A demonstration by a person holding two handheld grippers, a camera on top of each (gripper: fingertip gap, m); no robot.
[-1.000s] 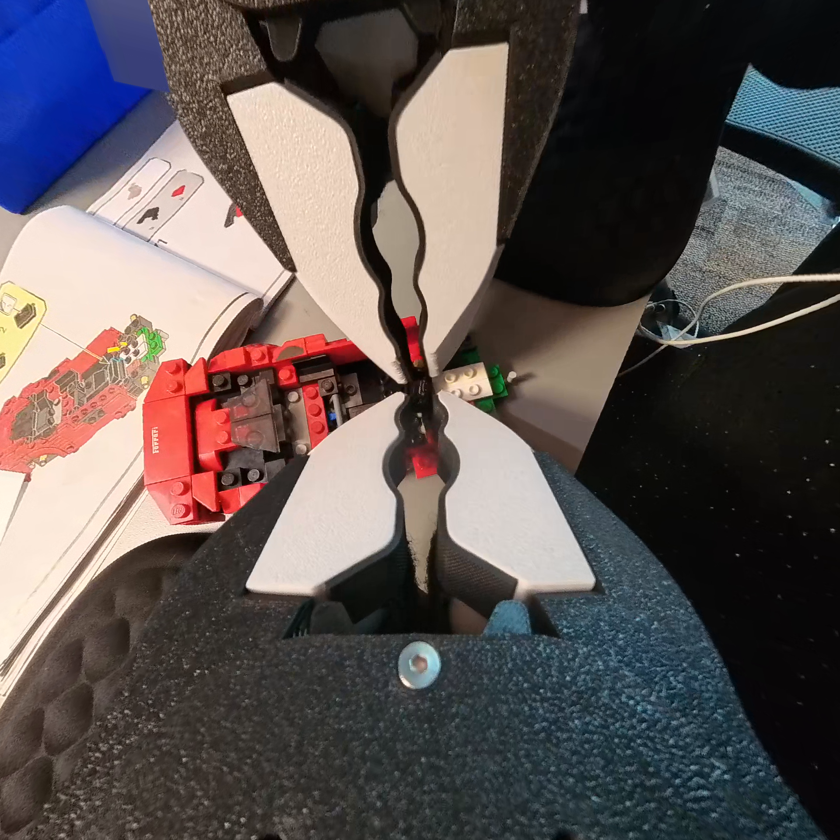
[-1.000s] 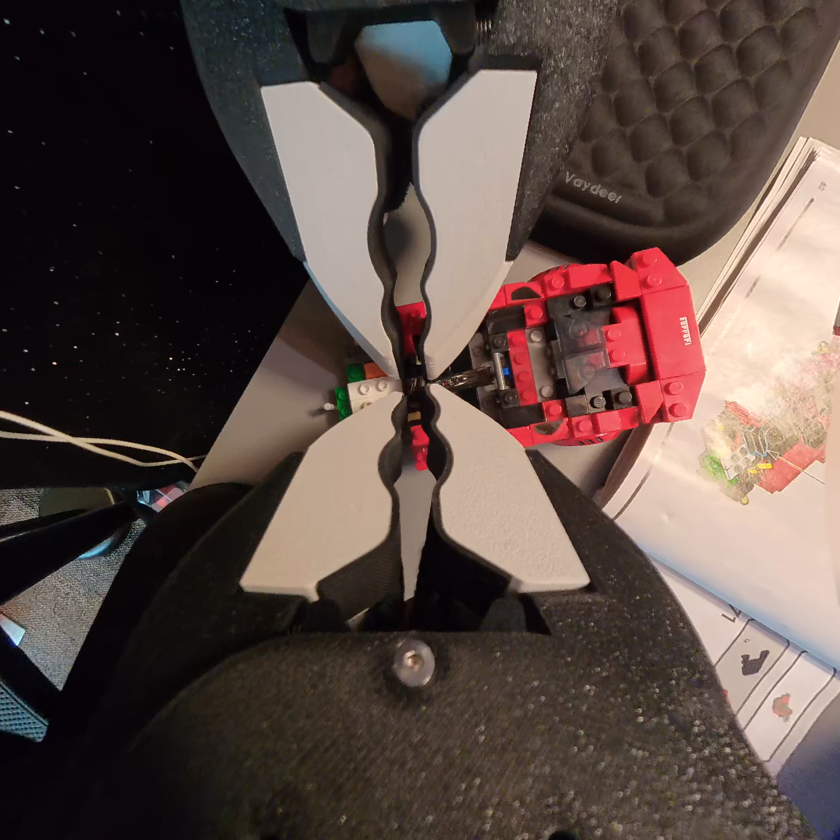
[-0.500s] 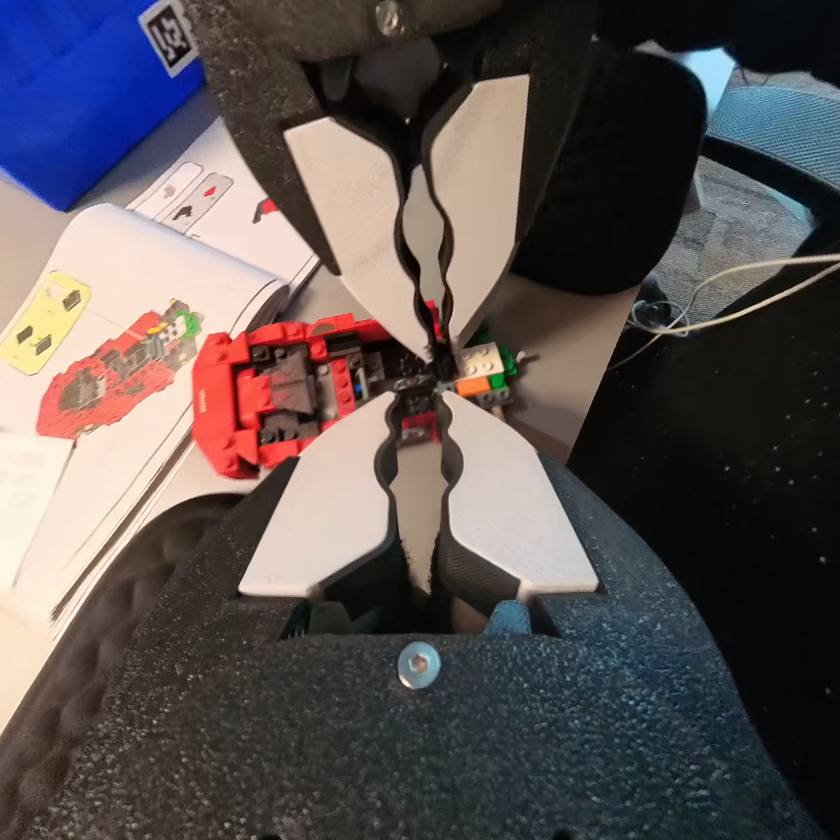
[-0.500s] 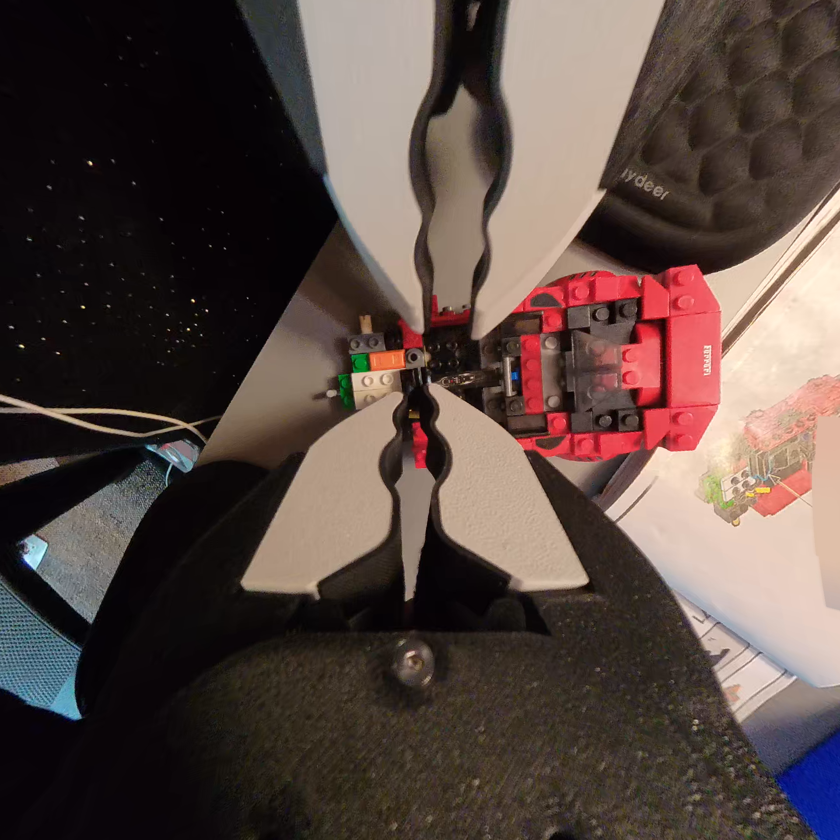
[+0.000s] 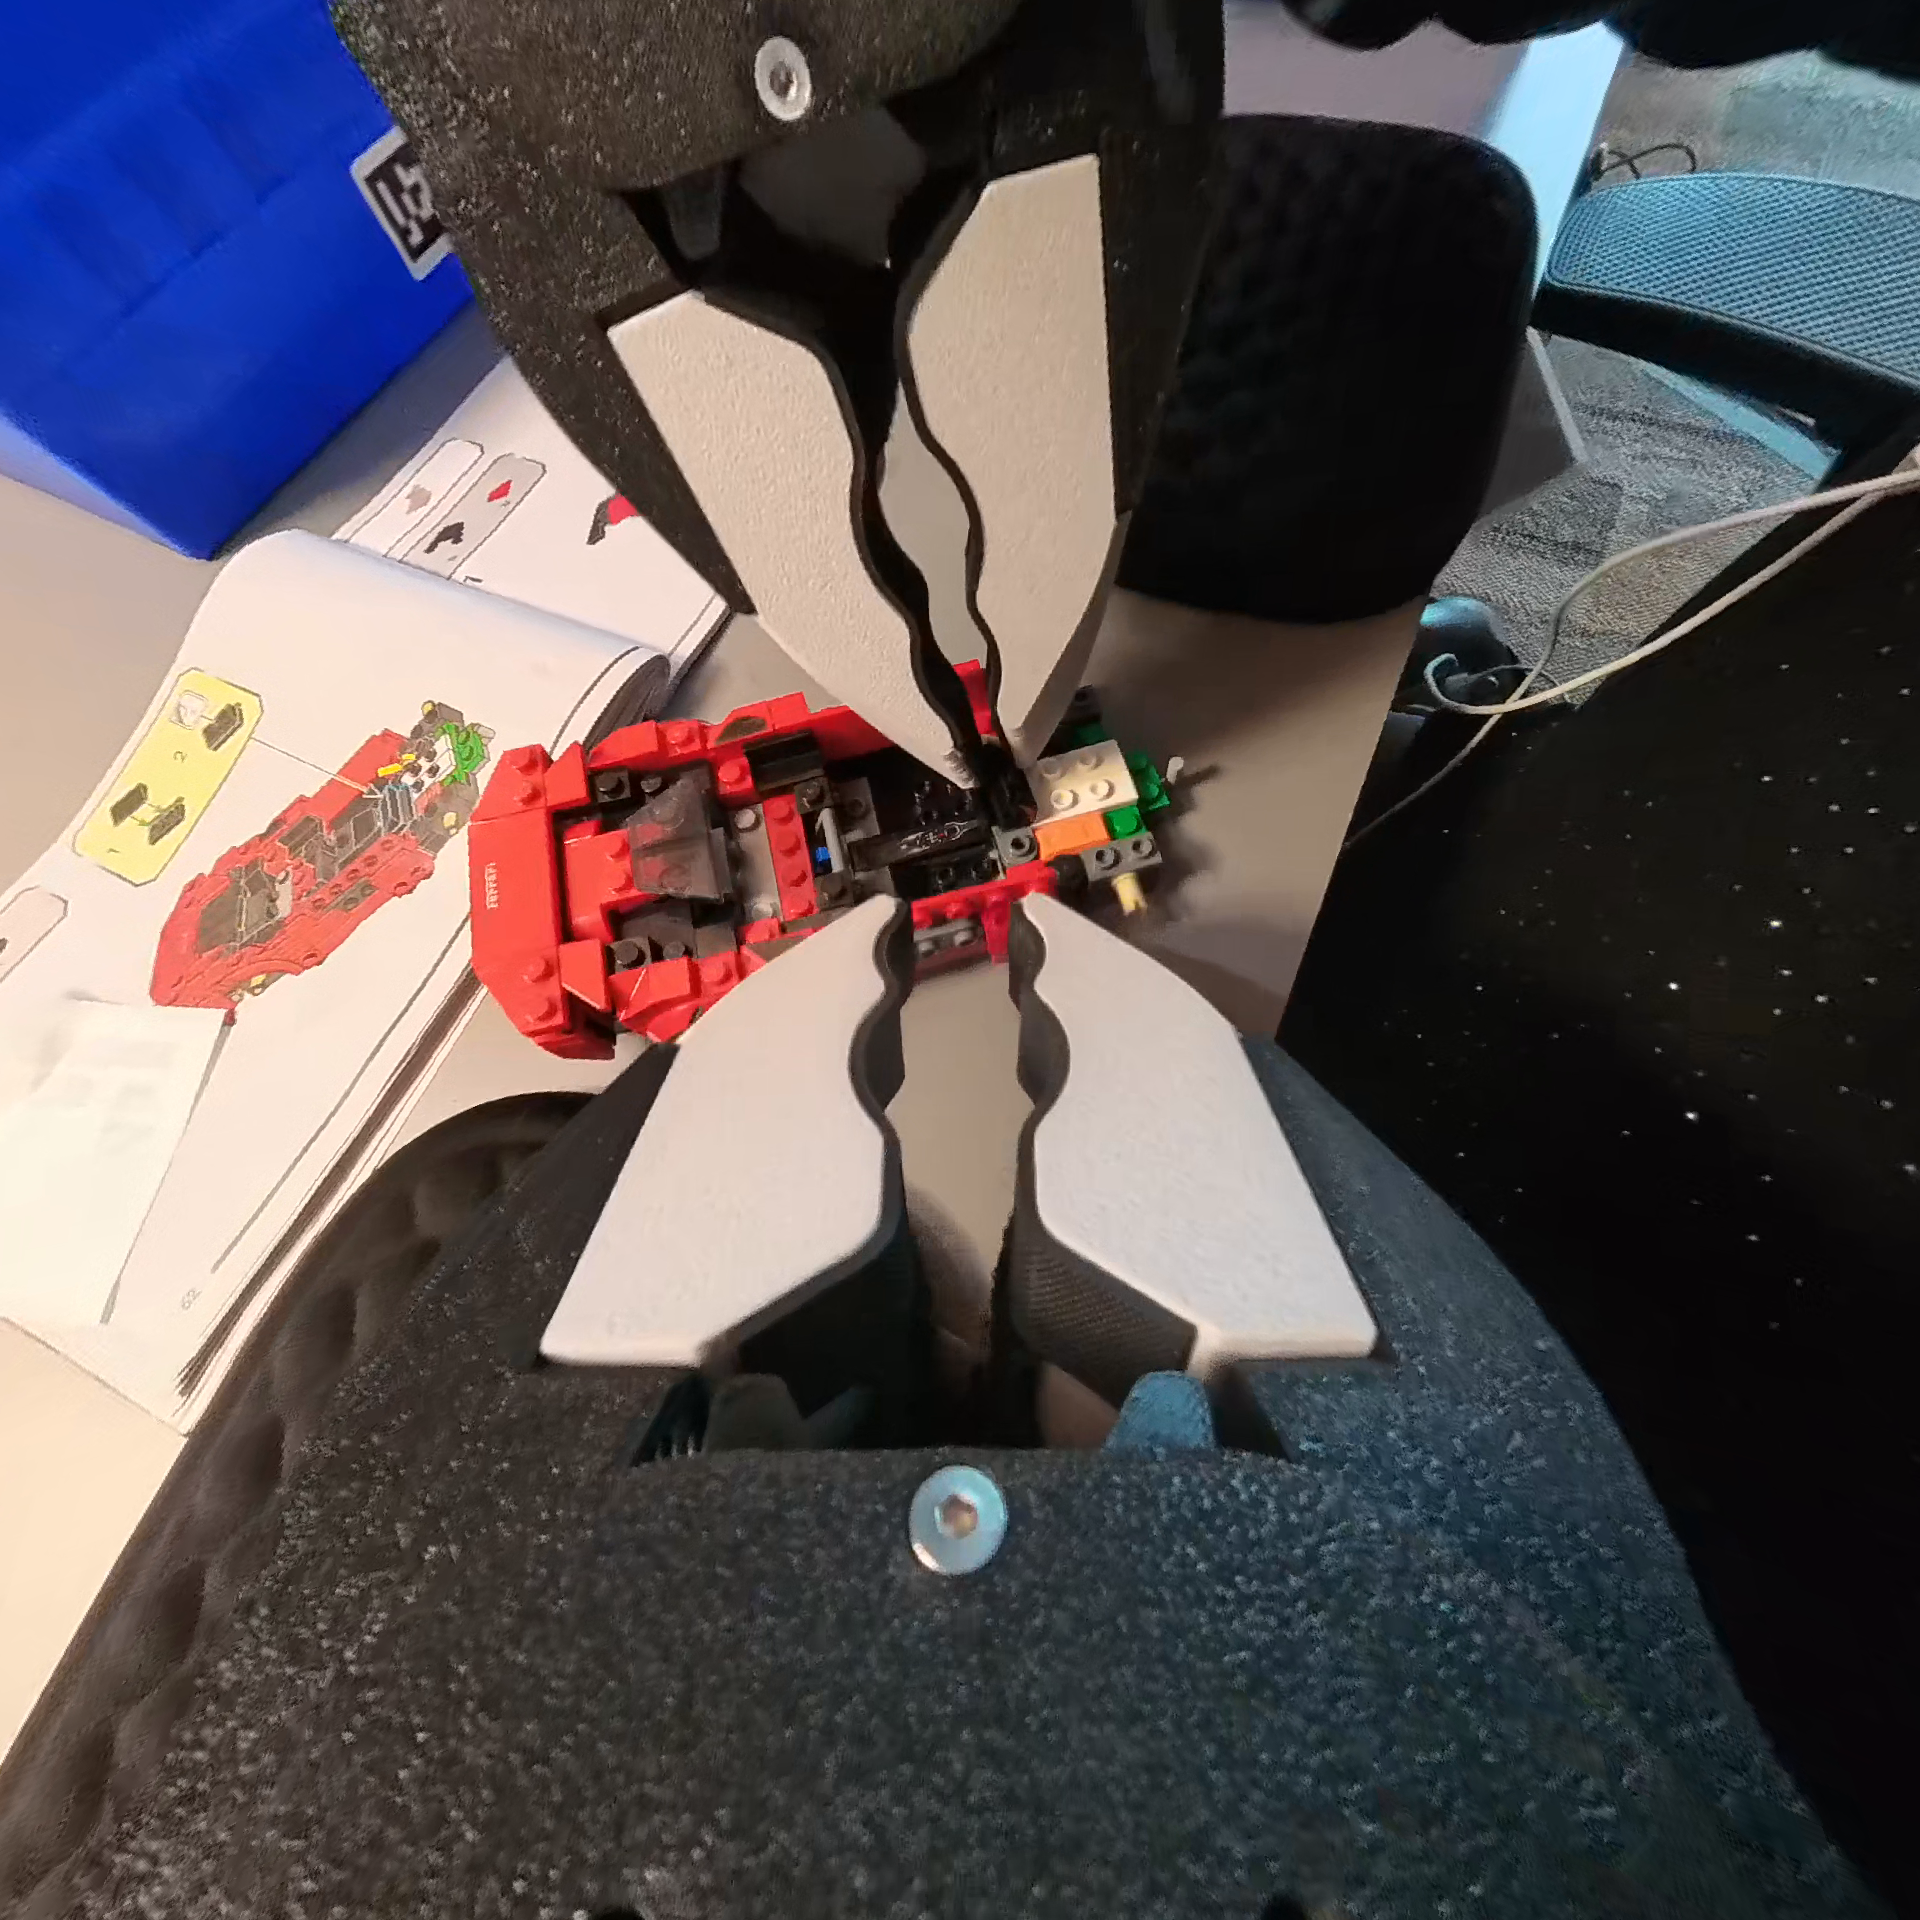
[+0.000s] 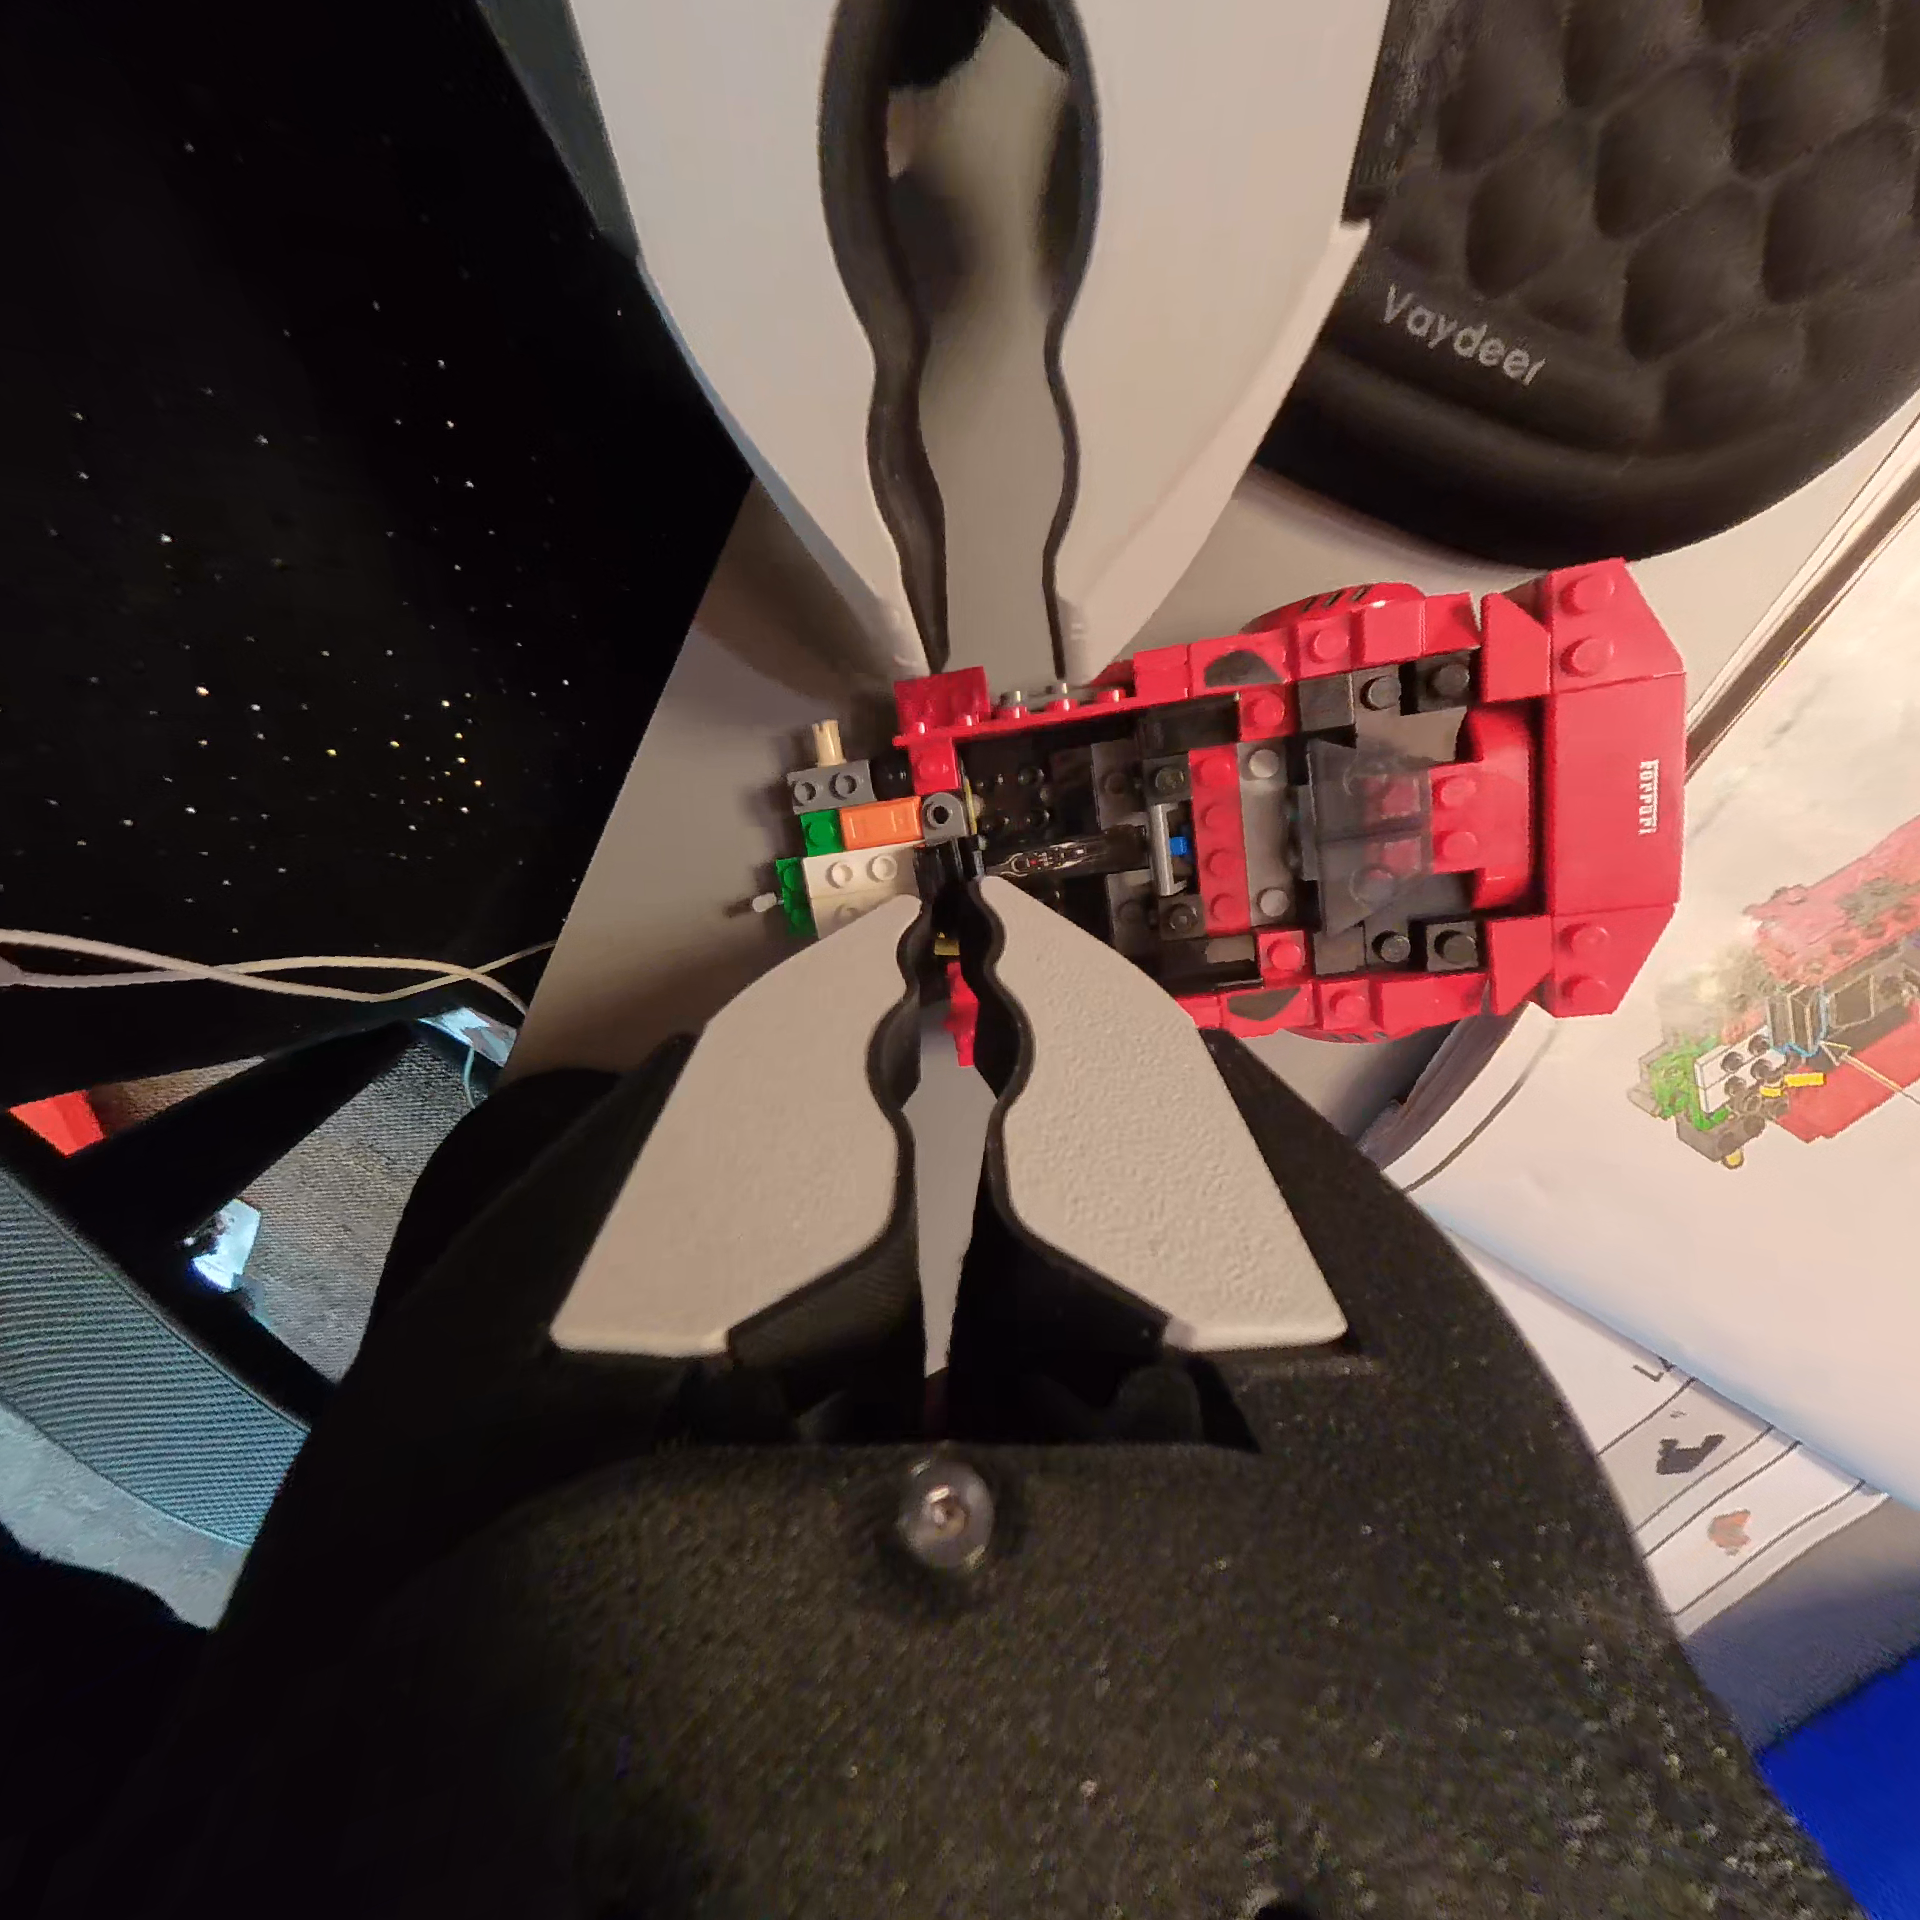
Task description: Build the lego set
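Observation:
A partly built red lego car [image 5: 540,862] lies on the grey table near its corner, with a block of white, green, orange and grey bricks [image 5: 1091,800] at its rear. My left gripper [image 5: 958,920] is open, with its fingertips just off the car's near side wall. My right gripper [image 5: 987,764] comes in from the far side and is shut on the car's rear side wall. In the right wrist view the car [image 6: 1558,748] lies crosswise. There the right gripper [image 6: 951,899] pinches its near edge and the left gripper [image 6: 997,665] stands open above the far edge.
An open instruction booklet [image 5: 312,675] lies left of the car and also shows in the right wrist view [image 6: 1766,1195]. A blue bin [image 5: 156,260] stands behind it. A black padded wrist rest [image 6: 1662,260] lies beside the car. The table edge [image 5: 1340,831], a white cable [image 5: 1662,582] and an office chair [image 5: 1714,260] are at the right. Spacing between my two grippers at the tips: around 4 cm.
My left gripper has opened and let go of the car's side wall. The right gripper stays shut on the car. Both cameras have drawn back, so more of the car shows.

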